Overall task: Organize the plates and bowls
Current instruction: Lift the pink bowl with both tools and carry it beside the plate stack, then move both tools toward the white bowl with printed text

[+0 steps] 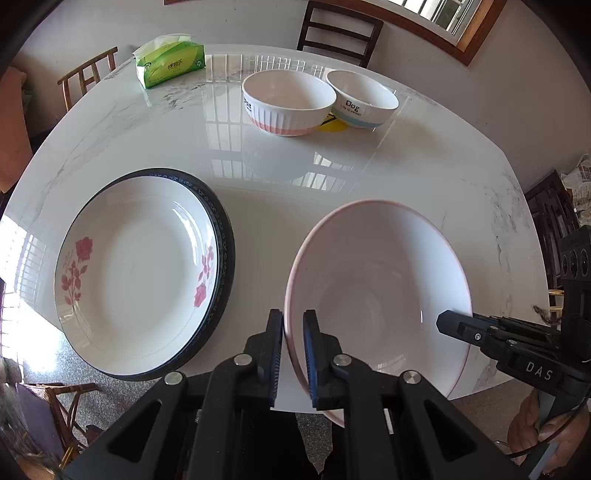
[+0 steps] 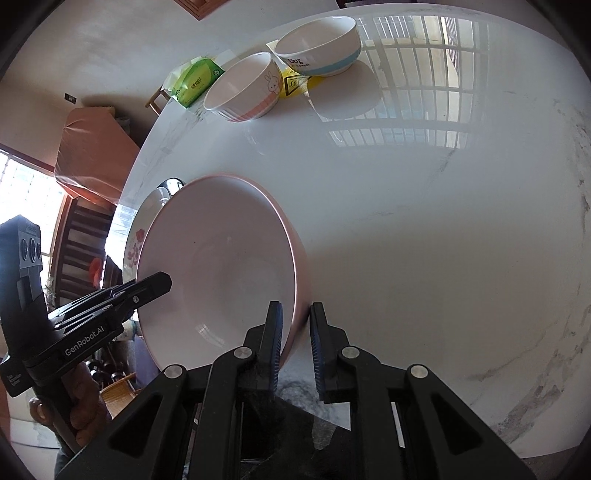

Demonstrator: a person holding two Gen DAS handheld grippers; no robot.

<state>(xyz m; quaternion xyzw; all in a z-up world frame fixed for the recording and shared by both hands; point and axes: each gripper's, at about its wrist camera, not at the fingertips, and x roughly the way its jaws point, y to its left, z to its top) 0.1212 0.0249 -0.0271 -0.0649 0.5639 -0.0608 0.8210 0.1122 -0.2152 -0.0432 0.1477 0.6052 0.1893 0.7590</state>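
White marble-patterned tabletop [image 1: 332, 177], glossy and round, is catching the reflection of window bars under everything you are working with. You are holding a wide, shallow white plate with a thin pink rim [image 1: 376, 280] tilted above the near edge of that table, one gripper on each side of it. Your left gripper [image 1: 293, 350] is pinching the plate's rim on its left side, jaws narrow, one pad inside the rim and one outside. Your right gripper [image 2: 295, 332] is clamping the opposite rim the same way, jaws nearly closed on the thin edge. In the left wrist view your right gripper is reaching in from the lower right, with your hand [image 1: 546, 432] wrapping its handle.

Just to the left of the held plate, a white plate with pink rose prints [image 1: 136, 269] is lying nested on a dark blue-rimmed plate [image 1: 225, 258], both resting flat on the table and apart from the one you are gripping.

Farther back, a white ribbed bowl with a pink band [image 1: 288, 101] is sitting just beside a white bowl with a pale blue band [image 1: 362, 98], with a yellow sticker [image 1: 332, 125] showing between their bases. A green tissue pack [image 1: 170, 61] is lying near the far left edge, and dark wooden chairs [image 1: 340, 33] are standing around the table.
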